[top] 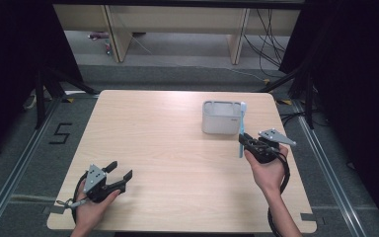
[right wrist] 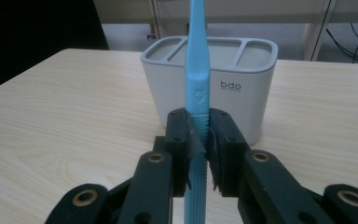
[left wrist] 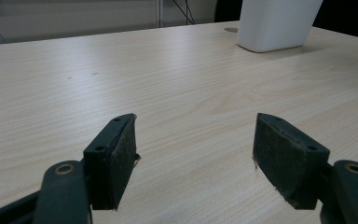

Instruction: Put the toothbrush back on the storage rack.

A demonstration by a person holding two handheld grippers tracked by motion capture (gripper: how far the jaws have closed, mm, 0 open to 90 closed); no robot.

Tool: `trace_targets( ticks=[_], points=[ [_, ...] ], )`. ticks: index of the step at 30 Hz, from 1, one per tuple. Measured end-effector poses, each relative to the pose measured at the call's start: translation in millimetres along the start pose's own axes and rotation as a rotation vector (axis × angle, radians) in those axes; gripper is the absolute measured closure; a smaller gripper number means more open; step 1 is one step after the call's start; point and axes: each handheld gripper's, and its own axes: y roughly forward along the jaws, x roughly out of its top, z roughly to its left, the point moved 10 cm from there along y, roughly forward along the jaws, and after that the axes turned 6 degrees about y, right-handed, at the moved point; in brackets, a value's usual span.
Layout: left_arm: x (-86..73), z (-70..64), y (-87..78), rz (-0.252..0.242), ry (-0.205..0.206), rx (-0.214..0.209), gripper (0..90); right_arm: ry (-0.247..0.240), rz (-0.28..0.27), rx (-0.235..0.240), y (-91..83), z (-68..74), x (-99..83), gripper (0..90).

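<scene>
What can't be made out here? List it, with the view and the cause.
- Head of the blue toothbrush: cut off by the top edge of the right gripper view, too small in the high view.
- Inside of the grey holder: its slots are seen too flat in the right gripper view; its top is cut off in the left gripper view.
- Small print under "bdo": too small.
- Left gripper: open, holding nothing.
</scene>
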Motion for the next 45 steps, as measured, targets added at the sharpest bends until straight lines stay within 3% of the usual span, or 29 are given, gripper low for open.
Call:
trace_targets(
  ticks=[2, 4, 9, 10, 14, 15, 16, 18, 19, 21, 22, 27, 34, 38, 39, 42, 45],
  points=[
    [0.1, -0.1, 0.2, -0.002, 0.0, 0.0, 29.6, -0.006, -0.006, -0.03, 0.5, -3.6, 1.2, 79.1],
    [0.1, -0.1, 0.0, -0.001, 0.001, 0.0, 29.6, 0.004, -0.004, -0.028, -1.5, -3.2, 2.3, 79.1],
    [0.0, 0.2, -0.1, 0.0, -0.001, 0.0, 29.6, -0.001, -0.061, -0.029, 0.4, -6.2, 10.7, 79.1],
    [0.0, 0.1, -0.1, 0.0, -0.002, 0.0, 29.6, 0.027, -0.047, -0.02, 0.6, -4.1, 10.1, 79.1],
    [1.0, -0.1, 0.9, -0.015, -0.006, -0.004, 29.6, 0.023, -0.064, -0.033, 1.7, -7.7, 14.6, 79.1],
    [0.9, -0.1, 0.8, -0.015, -0.007, -0.004, 29.6, 0.053, -0.06, -0.046, 0.8, -7.1, 14.4, 79.1],
    [0.9, -0.1, 0.9, -0.015, -0.008, -0.004, 29.7, 0.014, -0.068, -0.053, 1.3, -10.4, 16.7, 79.1],
    [0.9, -0.1, 0.9, -0.015, -0.007, -0.004, 29.6, 0.007, -0.081, -0.057, 2.1, -11.7, 19.2, 79.1],
    [0.9, -0.1, 0.9, -0.015, -0.007, -0.004, 29.6, 0.031, -0.08, -0.05, 2.4, -10.0, 19.3, 79.1],
    [1.0, -0.1, 0.9, -0.015, -0.008, -0.004, 29.6, 0.002, -0.082, -0.069, 2.0, -13.2, 21.5, 79.1],
    [1.0, -0.1, 0.8, -0.016, -0.009, -0.004, 29.6, 0.026, -0.081, -0.058, 2.6, -10.9, 21.4, 79.1],
    [1.0, -0.1, 0.8, -0.016, -0.008, -0.004, 29.6, 0.037, -0.105, -0.058, 4.0, -11.0, 26.2, 79.1],
    [1.1, 0.1, 0.8, -0.017, -0.011, -0.005, 29.6, 0.02, -0.129, -0.075, 5.1, -14.5, 32.1, 79.1],
    [0.2, 0.6, -0.6, -0.003, -0.009, 0.0, 29.6, 0.056, -0.139, -0.086, 7.3, -13.2, 33.0, 79.1],
    [0.3, 0.6, -0.5, -0.005, -0.01, -0.001, 29.6, 0.026, -0.135, -0.083, 8.2, -14.7, 33.8, 79.1],
    [0.3, 0.5, -0.5, -0.005, -0.009, -0.001, 29.6, 0.064, -0.139, -0.083, 9.4, -12.1, 34.2, 79.1],
    [0.3, 0.5, -0.5, -0.005, -0.009, 0.0, 29.7, 0.04, -0.147, -0.085, 10.6, -13.4, 37.0, 79.1]
  ],
)
